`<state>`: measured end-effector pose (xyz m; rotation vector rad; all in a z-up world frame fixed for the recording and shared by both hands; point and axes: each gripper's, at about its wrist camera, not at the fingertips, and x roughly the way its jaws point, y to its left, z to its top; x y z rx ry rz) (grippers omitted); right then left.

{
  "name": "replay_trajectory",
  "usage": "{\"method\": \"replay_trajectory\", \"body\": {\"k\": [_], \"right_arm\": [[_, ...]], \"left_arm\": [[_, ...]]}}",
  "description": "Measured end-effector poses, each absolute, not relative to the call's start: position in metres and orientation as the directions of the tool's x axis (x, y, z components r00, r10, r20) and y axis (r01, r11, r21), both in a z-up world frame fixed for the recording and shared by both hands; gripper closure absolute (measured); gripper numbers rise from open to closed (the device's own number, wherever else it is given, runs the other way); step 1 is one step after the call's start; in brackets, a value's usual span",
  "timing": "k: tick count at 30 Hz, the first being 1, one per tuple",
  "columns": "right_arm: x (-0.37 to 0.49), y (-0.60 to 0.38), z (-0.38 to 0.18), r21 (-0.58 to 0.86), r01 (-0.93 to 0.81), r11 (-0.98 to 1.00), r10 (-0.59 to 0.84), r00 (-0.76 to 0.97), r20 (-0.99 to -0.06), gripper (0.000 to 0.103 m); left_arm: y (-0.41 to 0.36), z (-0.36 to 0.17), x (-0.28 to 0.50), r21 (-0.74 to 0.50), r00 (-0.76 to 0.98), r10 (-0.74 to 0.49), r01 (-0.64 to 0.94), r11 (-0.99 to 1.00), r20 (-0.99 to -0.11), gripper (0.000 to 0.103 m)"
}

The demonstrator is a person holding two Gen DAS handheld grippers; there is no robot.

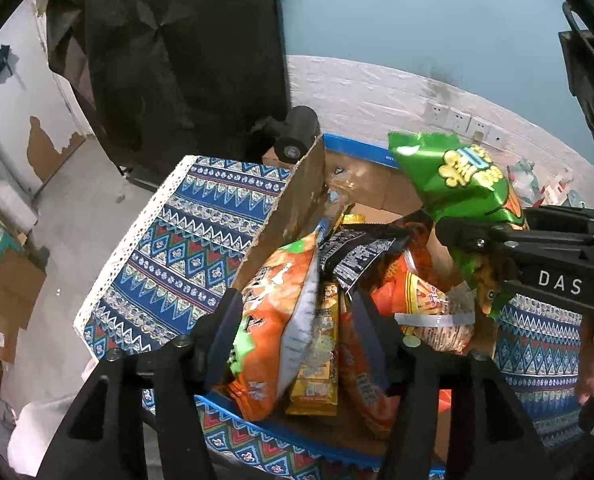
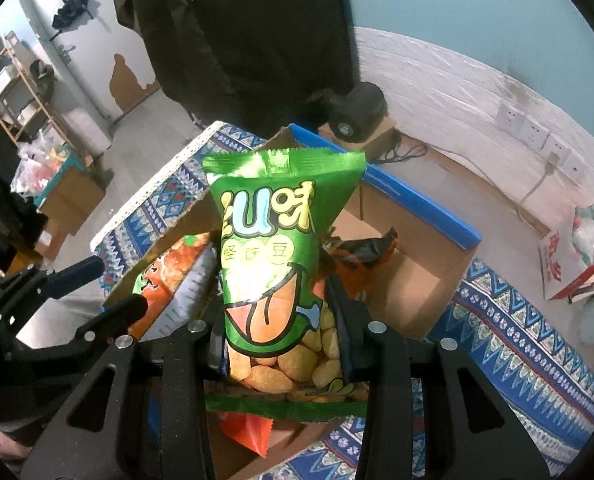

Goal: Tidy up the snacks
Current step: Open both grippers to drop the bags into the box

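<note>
Left wrist view: the left gripper [image 1: 297, 344] is seen over the near end of a cardboard box [image 1: 297, 196], its jaws spread apart to either side of upright snack packs, gripping none of them. Between them an orange bag [image 1: 273, 320] and a yellow pack [image 1: 317, 360] are stood on end inside the box, with a black packet [image 1: 357, 256] just behind. The box is set on a patterned blue cloth [image 1: 185, 248] covering the counter. Right of the box's middle, a green bag [image 1: 465, 184] is held above the box by the right gripper [image 1: 473, 248].

Right wrist view: the right gripper [image 2: 281, 340] is clenched on the green bag [image 2: 269, 248], which is kept upright over the box [image 2: 413, 292]. The left gripper [image 2: 109, 284] is seen left of the box, jaws parted.
</note>
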<state>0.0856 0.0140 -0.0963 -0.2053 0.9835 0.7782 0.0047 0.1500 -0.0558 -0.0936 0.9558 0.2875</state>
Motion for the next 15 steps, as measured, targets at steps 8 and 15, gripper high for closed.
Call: {"method": "replay_trajectory", "body": {"k": [8, 15], "right_arm": [[0.084, 0.007, -0.087, 0.196, -0.678, 0.709, 0.52, 0.314, -0.794, 0.058], [0.073, -0.011, -0.067, 0.188, -0.667, 0.721, 0.527, 0.351, -0.774, 0.046]], "left_arm": [[0.151, -0.048, 0.001, 0.034, 0.552, 0.198, -0.292, 0.956, -0.81, 0.036], [0.137, -0.033, -0.007, 0.041, 0.583, 0.18, -0.243, 0.969, -0.792, 0.034]]}}
